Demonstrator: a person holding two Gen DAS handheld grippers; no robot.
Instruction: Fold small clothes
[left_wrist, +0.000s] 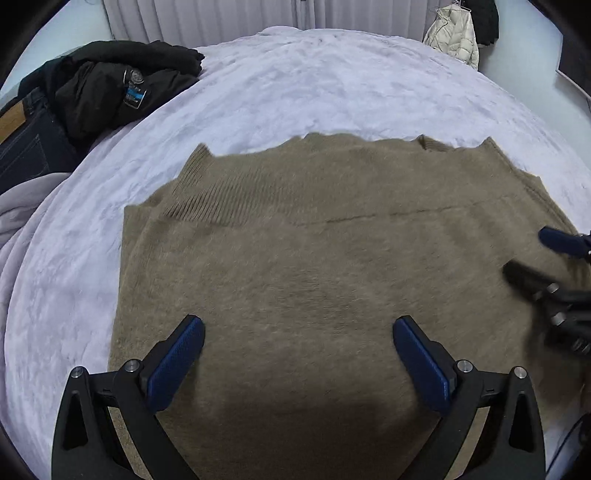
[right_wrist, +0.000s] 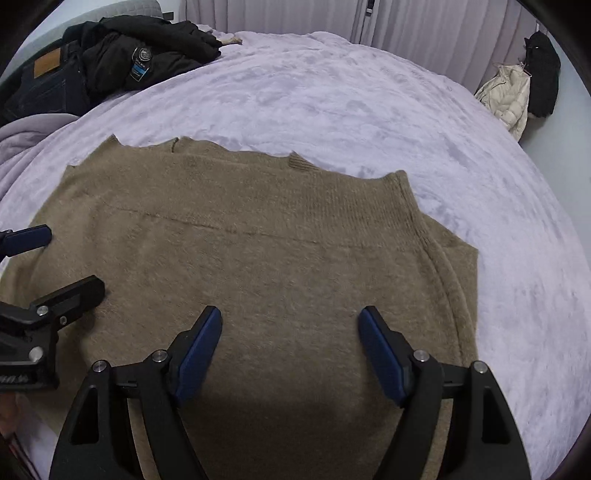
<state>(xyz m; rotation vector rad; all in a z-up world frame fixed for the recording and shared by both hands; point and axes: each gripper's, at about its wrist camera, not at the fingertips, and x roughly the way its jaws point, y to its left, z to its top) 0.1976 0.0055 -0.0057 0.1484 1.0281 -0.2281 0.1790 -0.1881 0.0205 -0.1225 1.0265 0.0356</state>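
Observation:
A tan knitted sweater (left_wrist: 314, 251) lies flat on the lilac bed cover, folded into a wide block with a ribbed band along its far edge; it also shows in the right wrist view (right_wrist: 258, 251). My left gripper (left_wrist: 298, 326) hovers over the sweater's near left part, open and empty. My right gripper (right_wrist: 290, 317) hovers over its near right part, open and empty. Each gripper shows at the edge of the other's view: the right one (left_wrist: 535, 254), the left one (right_wrist: 66, 258).
The lilac bed cover (left_wrist: 295, 85) spreads around the sweater. A pile of black clothes and dark jeans (left_wrist: 96, 88) lies at the far left; it also shows in the right wrist view (right_wrist: 122, 55). A cream puffer jacket (right_wrist: 509, 99) hangs at the far right by pleated curtains.

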